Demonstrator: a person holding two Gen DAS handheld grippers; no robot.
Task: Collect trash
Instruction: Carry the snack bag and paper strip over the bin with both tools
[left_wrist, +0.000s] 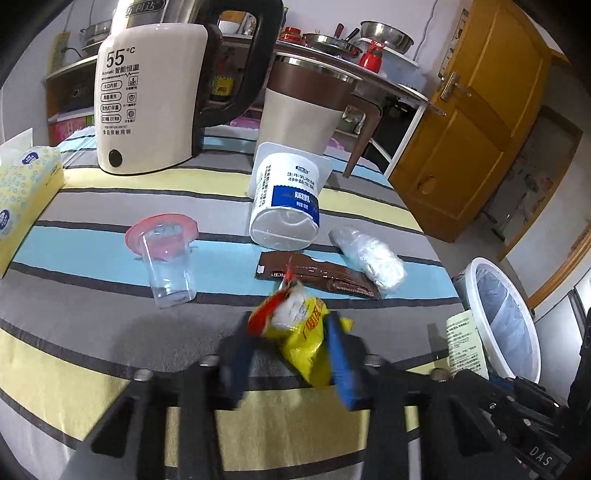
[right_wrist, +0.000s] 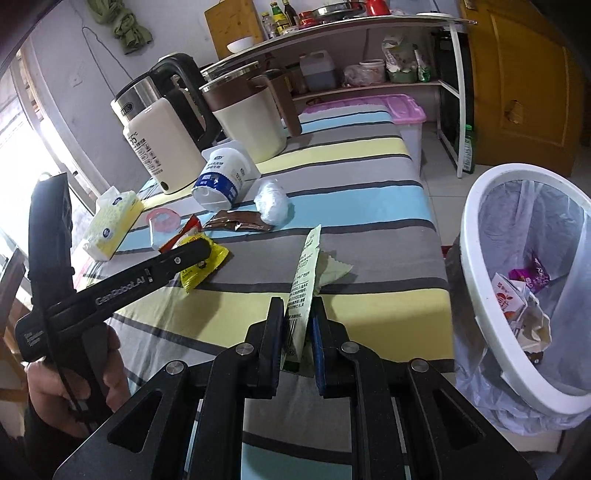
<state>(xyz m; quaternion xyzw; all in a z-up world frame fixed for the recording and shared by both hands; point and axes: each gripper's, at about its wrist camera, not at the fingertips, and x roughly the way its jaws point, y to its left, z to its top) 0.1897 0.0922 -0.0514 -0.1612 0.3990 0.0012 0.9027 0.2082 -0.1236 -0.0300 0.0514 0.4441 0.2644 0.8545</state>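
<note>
- While my left claw (left_wrist: 291, 339) pinches the yellow snack wrapper (left_wrist: 303, 332) at lower centre, its long axis runs up-left toward the brown sachet (left_wrist: 325, 275).
- My right claw (right_wrist: 297, 325) is clamped on the pale green packet (right_wrist: 304, 280), edge-on, pointing up the frame.
- Yogurt tub (left_wrist: 284, 199), clear cup (left_wrist: 170, 269) and wrapped wad (left_wrist: 369, 258) lie beyond.
- Only my right view shows litter inside the white bin (right_wrist: 476, 258), at right.

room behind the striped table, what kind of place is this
Probably a home kitchen or dining corner: an electric kettle on the striped table, a shelf with pans and sauce bottles, and a lined trash bin.
</note>
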